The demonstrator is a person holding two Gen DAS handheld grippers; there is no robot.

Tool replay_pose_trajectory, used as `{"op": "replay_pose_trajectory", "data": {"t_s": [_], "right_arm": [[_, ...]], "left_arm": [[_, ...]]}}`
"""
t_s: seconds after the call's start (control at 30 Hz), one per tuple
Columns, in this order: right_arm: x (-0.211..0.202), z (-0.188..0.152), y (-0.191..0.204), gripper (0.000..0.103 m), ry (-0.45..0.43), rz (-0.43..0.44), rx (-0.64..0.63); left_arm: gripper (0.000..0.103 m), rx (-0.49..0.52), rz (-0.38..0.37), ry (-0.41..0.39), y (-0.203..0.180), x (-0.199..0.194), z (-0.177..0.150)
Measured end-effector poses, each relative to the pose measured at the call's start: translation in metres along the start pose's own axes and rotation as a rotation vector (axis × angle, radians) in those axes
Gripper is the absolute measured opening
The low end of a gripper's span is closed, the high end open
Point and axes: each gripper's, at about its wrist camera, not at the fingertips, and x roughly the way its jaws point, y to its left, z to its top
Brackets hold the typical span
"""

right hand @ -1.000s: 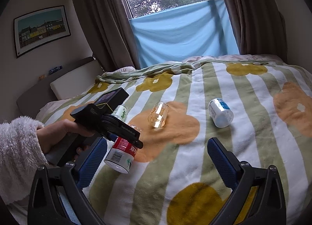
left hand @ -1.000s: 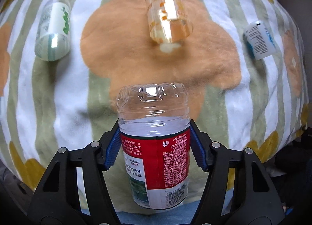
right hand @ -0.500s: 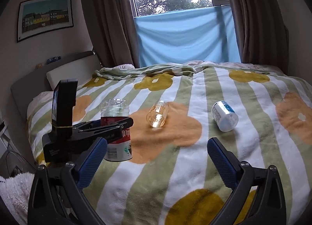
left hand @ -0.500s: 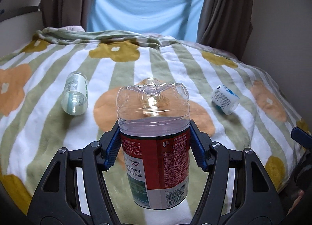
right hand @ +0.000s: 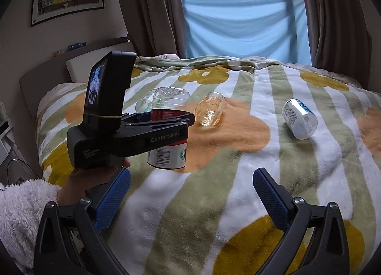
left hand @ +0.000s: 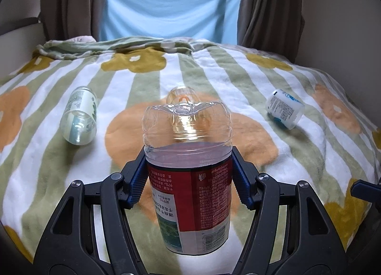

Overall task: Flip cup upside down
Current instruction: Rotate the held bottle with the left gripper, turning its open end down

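Observation:
My left gripper is shut on a clear plastic cup with a red label. The cup stands upside down, ridged closed base on top and open rim low over the striped flower blanket. In the right wrist view the same cup sits in the left gripper, rim at or just above the blanket. My right gripper is open and empty, near the bed's front edge.
Three other cups lie on their sides: an amber glass one mid-bed, a white and blue one to the right, and a clear one with a green label to the left. Headboard at left, curtained window behind.
My left gripper has swung from pointing down at the bed to level, turning the cup base-up and lowering it toward the blanket. The right gripper has stayed open and nearly still.

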Motion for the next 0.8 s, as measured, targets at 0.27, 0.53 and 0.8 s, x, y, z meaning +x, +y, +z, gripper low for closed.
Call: {"op": "replay_pose_trajectory", "data": {"t_s": [0.27, 0.53, 0.8], "right_arm": [[0.001, -0.002, -0.002, 0.103, 0.006, 0.014, 0.012], [-0.002, -0.005, 0.003, 0.103, 0.015, 0.019, 0.008], [-0.004, -0.007, 0.005, 0.103, 0.021, 0.026, 0.010]], "left_arm": [[0.061, 0.042, -0.010, 0.061, -0.004, -0.013, -0.004], [0.060, 0.028, -0.044, 0.189, -0.001, -0.016, -0.004], [0.060, 0.013, -0.046, 0.210, 0.001, -0.021, -0.001]]}}
